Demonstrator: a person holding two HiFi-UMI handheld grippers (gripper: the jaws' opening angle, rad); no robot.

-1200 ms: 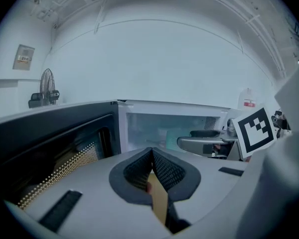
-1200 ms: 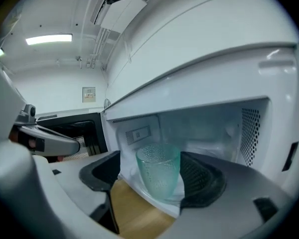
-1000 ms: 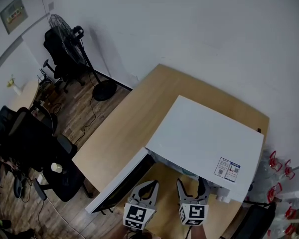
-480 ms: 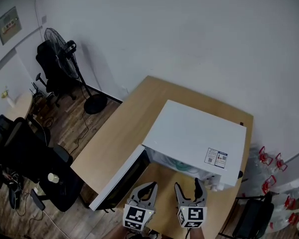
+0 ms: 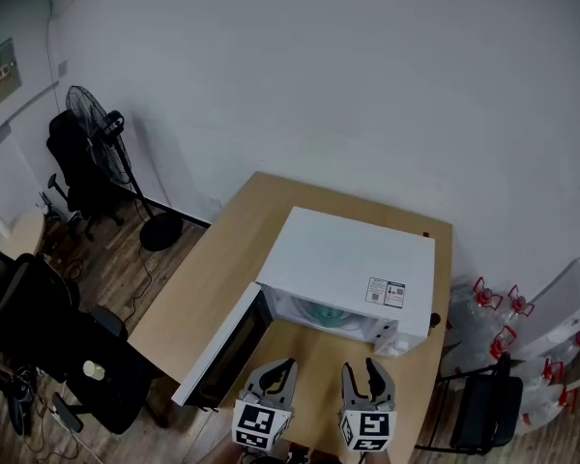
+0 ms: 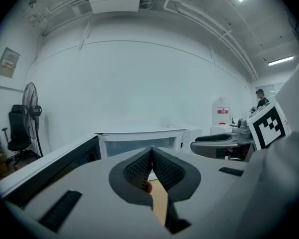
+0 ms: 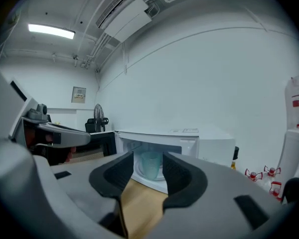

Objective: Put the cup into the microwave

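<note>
**Head view.** A white microwave (image 5: 353, 259) is standing on a wooden counter (image 5: 227, 259), set against the far right corner of that counter. Its door (image 5: 222, 346) is hanging open to the left. A pale green cup (image 5: 319, 311) is sitting inside the cavity, only partly showing under the top edge. Both grippers are hovering over the near end of the counter, in front of the opening and apart from the microwave. The left gripper (image 5: 274, 375) is sitting just beside the right gripper (image 5: 361, 370). A floor fan (image 5: 92, 114) and a dark chair (image 5: 72, 162) are standing well apart from the counter, at the left.

**Left gripper view.** The fingers (image 6: 139, 168) are resting together, their tips meeting with nothing clamped between them. The microwave cavity is lying ahead, with the open door running off to the left. The cup is not showing clearly here.

**Right gripper view.** The fingers (image 7: 182, 176) are standing apart and have just been closing; nothing is sitting between them and the pads are pressing on nothing. The gap is lining up with the cup, which is standing upright on the turntable (image 7: 162, 176) inside the microwave, well clear of the fingertips. The open door is showing at the left of the cavity.
</note>
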